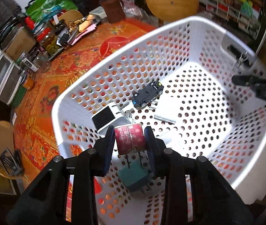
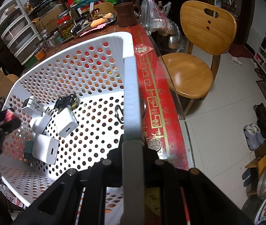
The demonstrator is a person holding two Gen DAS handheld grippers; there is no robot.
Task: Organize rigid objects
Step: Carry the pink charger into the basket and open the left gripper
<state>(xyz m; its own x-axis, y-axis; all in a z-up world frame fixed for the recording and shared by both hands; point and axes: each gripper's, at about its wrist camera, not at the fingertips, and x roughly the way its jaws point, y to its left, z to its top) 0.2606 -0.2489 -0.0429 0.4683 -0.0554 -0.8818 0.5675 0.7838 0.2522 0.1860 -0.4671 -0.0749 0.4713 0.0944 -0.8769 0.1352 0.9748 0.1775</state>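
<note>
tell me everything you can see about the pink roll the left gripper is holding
The pink roll is a short cylinder, apparently washi tape, wrapped in glittery pink and red with pale dots and a gold-tan top edge. It hangs upright above the white perforated basket, clamped by its curved sides between the blue pads of the left gripper. Nothing else visibly touches it; a dark green plug lies below.

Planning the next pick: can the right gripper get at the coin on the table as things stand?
Probably not yet. The right gripper is shut on the basket rim, so it must release first. The coin lies uncovered on the red tablecloth just outside that wall, close to the fingers, with nothing over it.
</note>
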